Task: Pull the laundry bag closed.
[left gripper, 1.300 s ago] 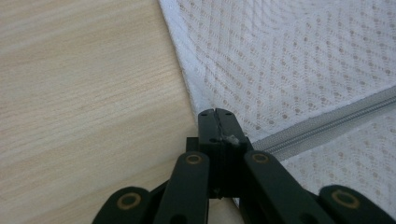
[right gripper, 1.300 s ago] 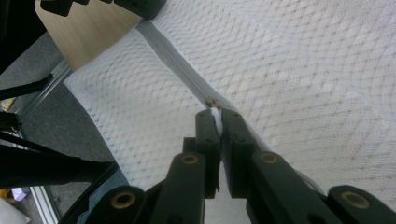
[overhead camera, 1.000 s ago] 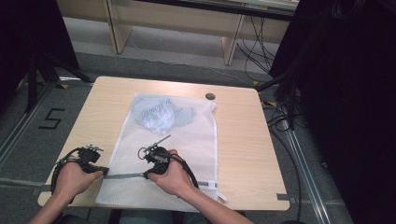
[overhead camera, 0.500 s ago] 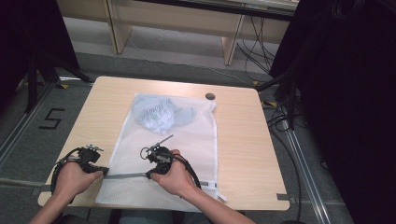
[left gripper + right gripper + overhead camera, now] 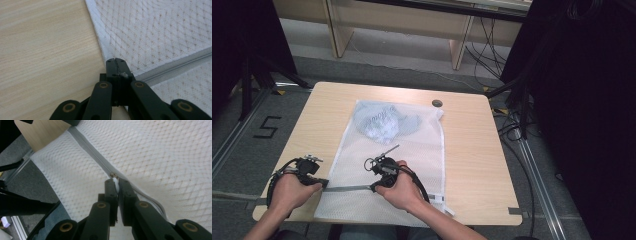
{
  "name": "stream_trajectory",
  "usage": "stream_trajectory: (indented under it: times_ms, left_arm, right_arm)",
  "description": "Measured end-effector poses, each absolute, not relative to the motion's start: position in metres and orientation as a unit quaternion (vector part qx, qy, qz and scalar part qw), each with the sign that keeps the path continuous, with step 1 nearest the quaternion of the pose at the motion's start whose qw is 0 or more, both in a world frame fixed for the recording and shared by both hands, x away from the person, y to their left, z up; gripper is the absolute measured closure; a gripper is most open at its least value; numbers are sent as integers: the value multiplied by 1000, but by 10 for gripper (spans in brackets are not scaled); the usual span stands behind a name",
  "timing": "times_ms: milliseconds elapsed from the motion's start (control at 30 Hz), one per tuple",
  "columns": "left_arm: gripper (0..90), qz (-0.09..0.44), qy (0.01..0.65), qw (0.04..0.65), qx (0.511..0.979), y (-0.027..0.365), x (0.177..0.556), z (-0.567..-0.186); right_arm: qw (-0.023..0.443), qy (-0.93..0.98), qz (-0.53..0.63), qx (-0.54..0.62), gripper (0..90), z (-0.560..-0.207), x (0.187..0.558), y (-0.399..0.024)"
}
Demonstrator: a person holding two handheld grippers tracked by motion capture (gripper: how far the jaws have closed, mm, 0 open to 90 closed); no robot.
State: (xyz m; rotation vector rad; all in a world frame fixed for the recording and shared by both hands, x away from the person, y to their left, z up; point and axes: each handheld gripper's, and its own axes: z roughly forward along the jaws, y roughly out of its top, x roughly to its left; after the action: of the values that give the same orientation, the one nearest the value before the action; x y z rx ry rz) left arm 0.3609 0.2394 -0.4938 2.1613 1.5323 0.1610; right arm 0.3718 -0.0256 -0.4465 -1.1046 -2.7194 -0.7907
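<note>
Wooden table (image 5: 472,150), white mesh bag (image 5: 412,150), grey zipper (image 5: 349,188)

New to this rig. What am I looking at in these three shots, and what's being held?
No robot: a person holds a hand-held gripper in each hand. The high view looks down on a wooden table where a white mesh laundry bag lies flat with a bluish garment inside. The other two pictures come from cameras riding on the grippers. The left hand-held gripper is shut on the bag's edge at the end of the grey zipper. The right hand-held gripper is shut on the white zipper pull.
</note>
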Motion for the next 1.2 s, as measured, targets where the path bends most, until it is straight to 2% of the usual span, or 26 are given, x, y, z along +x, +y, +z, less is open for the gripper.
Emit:
stream_trajectory:
  times_ms: [1200]
  left_arm:
    - [897, 60, 560, 241, 791, 239, 361, -494]
  right_arm:
    - [53, -894, -249, -369, 869, -443, 370, -38]
